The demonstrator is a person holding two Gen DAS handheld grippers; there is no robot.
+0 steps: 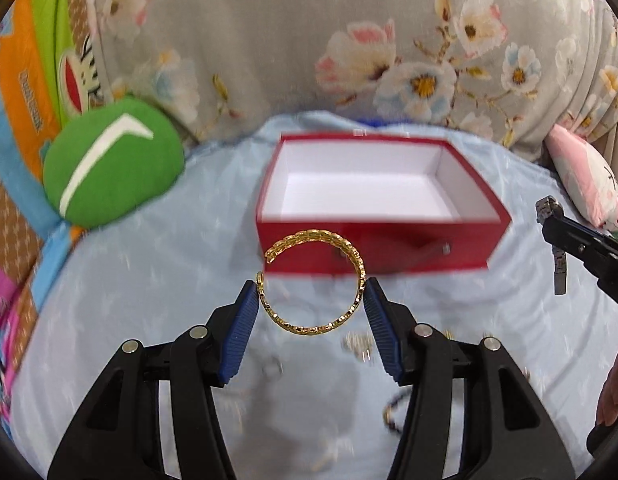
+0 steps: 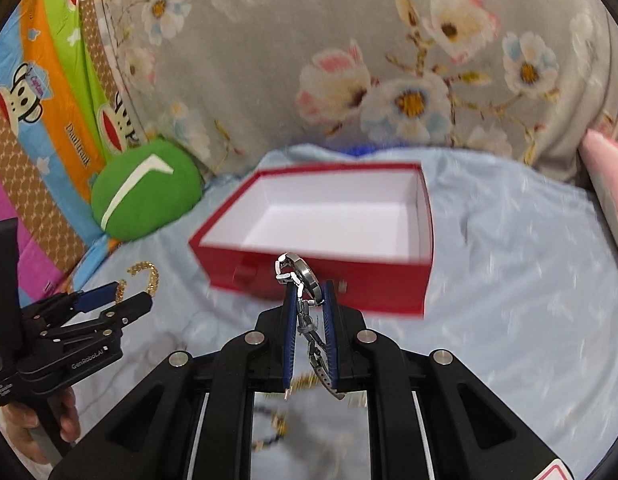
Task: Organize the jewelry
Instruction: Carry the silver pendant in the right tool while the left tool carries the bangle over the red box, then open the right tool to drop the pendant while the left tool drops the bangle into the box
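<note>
Nearest the left wrist camera, the left gripper (image 1: 312,294) is holding a gold bangle (image 1: 313,282) across its width, jaws spread fairly wide with both blue pads pressing its sides, and is carrying it above the pale blue bedsheet (image 1: 149,280) just short of the open red box (image 1: 381,248). The right gripper (image 2: 311,304) is pinching a silver watch (image 2: 305,280) between nearly closed jaws, its strap dangling, also just before the box's near wall. Both pieces seem to be in mid-carry; next, each probably needs lifting over the red rim and releasing onto the white floor inside.
</note>
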